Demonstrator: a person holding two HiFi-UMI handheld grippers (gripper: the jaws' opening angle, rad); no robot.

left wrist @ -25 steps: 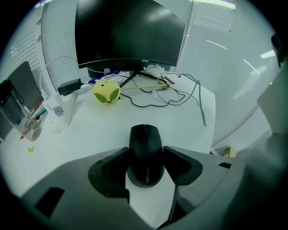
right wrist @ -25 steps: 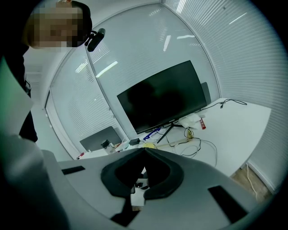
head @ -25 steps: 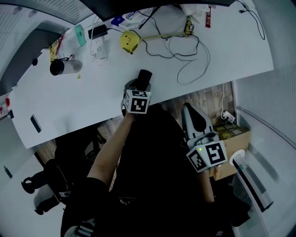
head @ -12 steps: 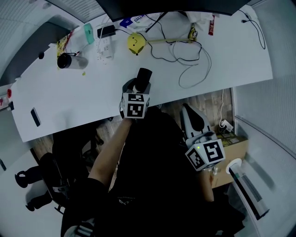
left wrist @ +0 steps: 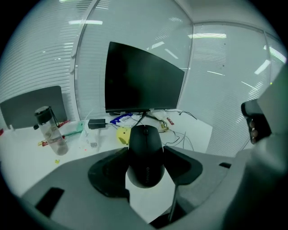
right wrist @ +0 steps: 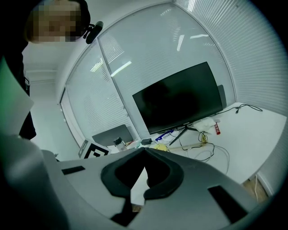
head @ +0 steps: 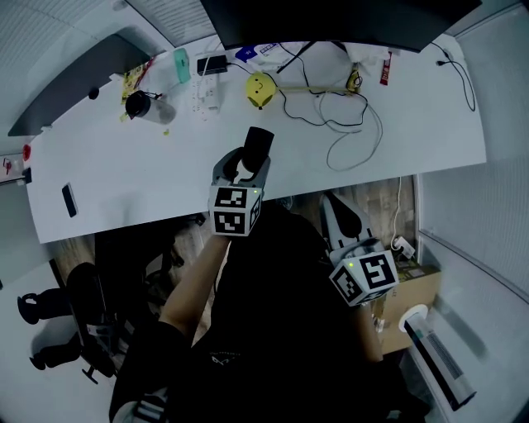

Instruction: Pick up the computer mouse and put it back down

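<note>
A black computer mouse (head: pixel 257 144) is clamped between the jaws of my left gripper (head: pixel 248 162), held in the air above the front part of the white desk (head: pixel 124 190). In the left gripper view the mouse (left wrist: pixel 145 155) fills the gap between the dark pads (left wrist: pixel 108 173), its nose pointing at the monitor (left wrist: pixel 141 83). My left gripper (left wrist: pixel 145 167) is shut on it. My right gripper (head: pixel 345 221) hangs low beside the person's body, off the desk's front edge. In its own view the right gripper (right wrist: pixel 144 150) is shut, its tips meeting with nothing between them.
At the desk's back stand a dark monitor (head: pixel 331 21), a yellow round toy (head: pixel 259 88), a power strip (head: pixel 207 89), a clear bottle (head: pixel 149 106) and loose cables (head: pixel 351 132). A small black device (head: pixel 69 199) lies far left. A cardboard box (head: pixel 417 281) sits on the floor at right.
My left gripper has risen toward the head camera with the mouse still in it. The right gripper has barely moved.
</note>
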